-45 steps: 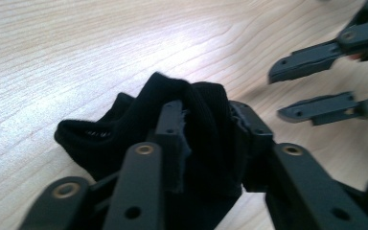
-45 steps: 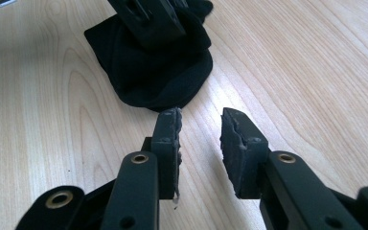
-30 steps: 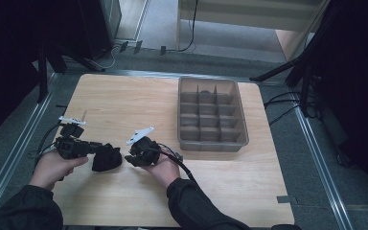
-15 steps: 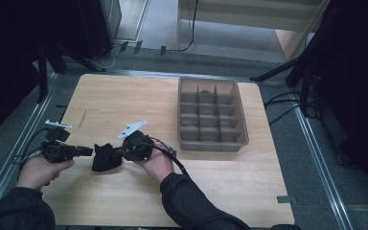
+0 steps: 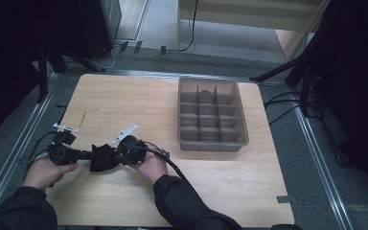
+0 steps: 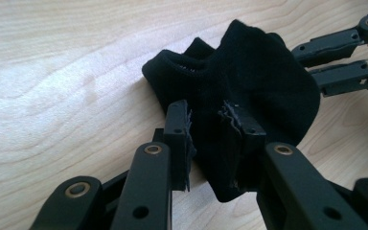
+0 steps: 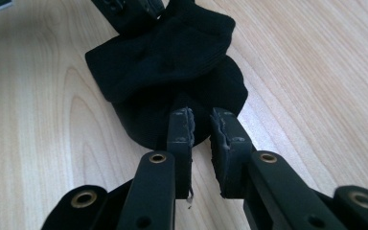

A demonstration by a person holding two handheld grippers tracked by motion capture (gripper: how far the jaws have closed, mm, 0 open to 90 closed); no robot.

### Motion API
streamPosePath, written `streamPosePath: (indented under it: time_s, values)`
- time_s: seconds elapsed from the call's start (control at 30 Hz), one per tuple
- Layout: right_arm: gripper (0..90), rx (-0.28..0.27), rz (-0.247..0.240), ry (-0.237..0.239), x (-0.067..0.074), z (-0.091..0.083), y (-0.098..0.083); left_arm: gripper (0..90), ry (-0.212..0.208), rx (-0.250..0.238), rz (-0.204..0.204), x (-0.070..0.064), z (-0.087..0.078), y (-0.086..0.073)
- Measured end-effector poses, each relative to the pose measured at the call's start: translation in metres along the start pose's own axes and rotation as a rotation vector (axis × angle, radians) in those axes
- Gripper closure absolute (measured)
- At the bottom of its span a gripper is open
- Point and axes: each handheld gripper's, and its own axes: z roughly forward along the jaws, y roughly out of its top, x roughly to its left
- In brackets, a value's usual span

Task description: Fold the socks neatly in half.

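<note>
Both grippers' fingers pinch a black sock (image 5: 103,157) from opposite ends; the left gripper (image 6: 206,139) has just been closing and its pads clamp a fold of fabric, the right gripper (image 7: 200,132) nips the sock's rounded edge (its jaws nearly together); the bunched sock rests on the wooden table (image 5: 124,100), near its front-left; farther right sits a grey compartment tray (image 5: 242,120).

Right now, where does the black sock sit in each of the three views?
High view: black sock at lower left of the wooden table, between the two grippers.
Left gripper view: centre, between the near jaws, other gripper's jaws at upper right.
Right gripper view: upper centre, just beyond the near jaws.
Shared landmark: the pale wood grain under the sock.
</note>
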Motion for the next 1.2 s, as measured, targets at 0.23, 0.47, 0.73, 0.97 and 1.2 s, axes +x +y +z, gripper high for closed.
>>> streamPosePath:
  time_s: [0.23,0.47,0.73,0.97,1.2]
  values:
    - [78.5,0.004,0.0,-0.002,0.0,0.007,-0.001,72.5,-0.006,0.016,0.041,-0.005,0.01,0.002]
    - [74.4,0.014,0.014,0.0,-0.002,0.007,-0.002,72.4,0.037,0.019,0.076,-0.011,0.015,0.004]
    - [67.5,-0.05,-0.014,-0.02,-0.002,-0.022,0.008,72.9,0.053,0.027,0.071,-0.012,0.015,0.004]
    - [55.8,-0.072,0.011,0.017,0.001,-0.019,0.018,73.2,0.066,0.031,0.08,-0.012,0.015,0.005]
    - [79.4,-0.017,0.096,0.055,0.0,0.007,0.016,74.8,0.09,0.031,0.105,-0.015,0.016,0.005]
